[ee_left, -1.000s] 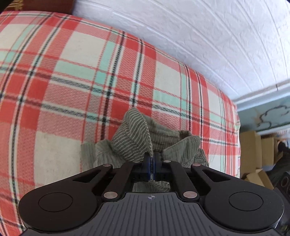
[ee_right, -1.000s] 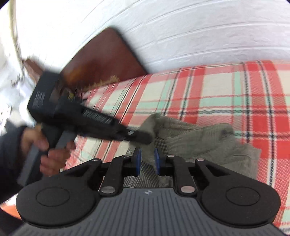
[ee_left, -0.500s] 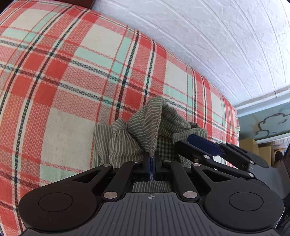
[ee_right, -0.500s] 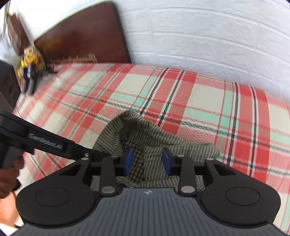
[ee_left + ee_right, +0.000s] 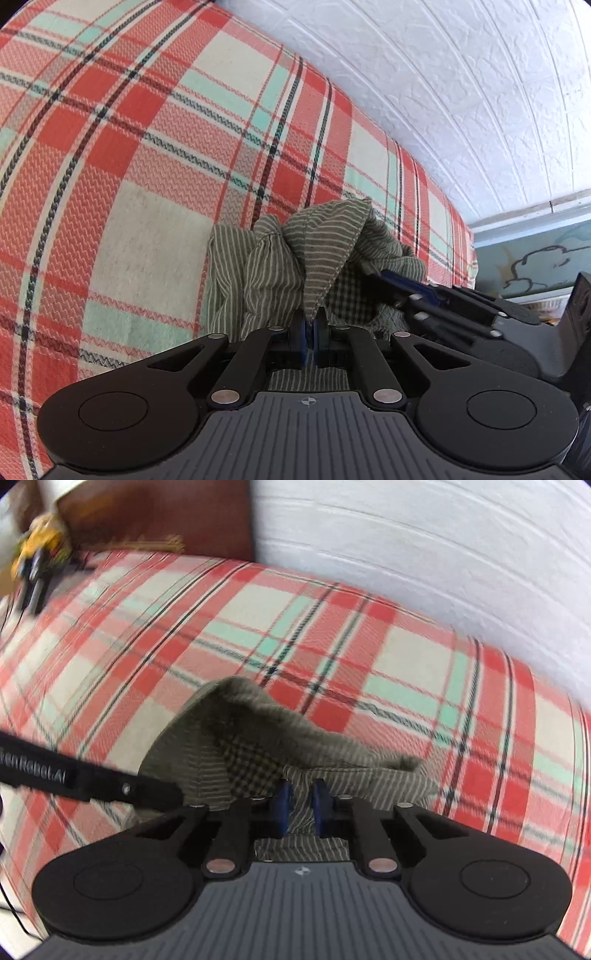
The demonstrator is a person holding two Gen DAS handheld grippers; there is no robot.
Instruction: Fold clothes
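Observation:
A green striped garment (image 5: 266,266) with a checked lining lies bunched on the plaid bed cover (image 5: 140,155). My left gripper (image 5: 309,328) is shut on a hemmed edge of the garment and holds it up in a peak. My right gripper (image 5: 302,805) has closed on a fold of the same garment (image 5: 251,738), with cloth between its blue pads. The right gripper also shows in the left wrist view (image 5: 424,299), reaching into the cloth from the right. The left gripper's arm shows in the right wrist view (image 5: 92,779) at the left.
A white textured wall (image 5: 443,92) runs behind the bed. A dark wooden headboard (image 5: 159,513) stands at the far left end, with a yellow and black object (image 5: 37,561) near it. The bed's right edge (image 5: 469,236) drops off toward a painted wall.
My right gripper has closed from open onto the garment fold. My left gripper keeps its hold and has moved closer to the cloth. Both views have shifted.

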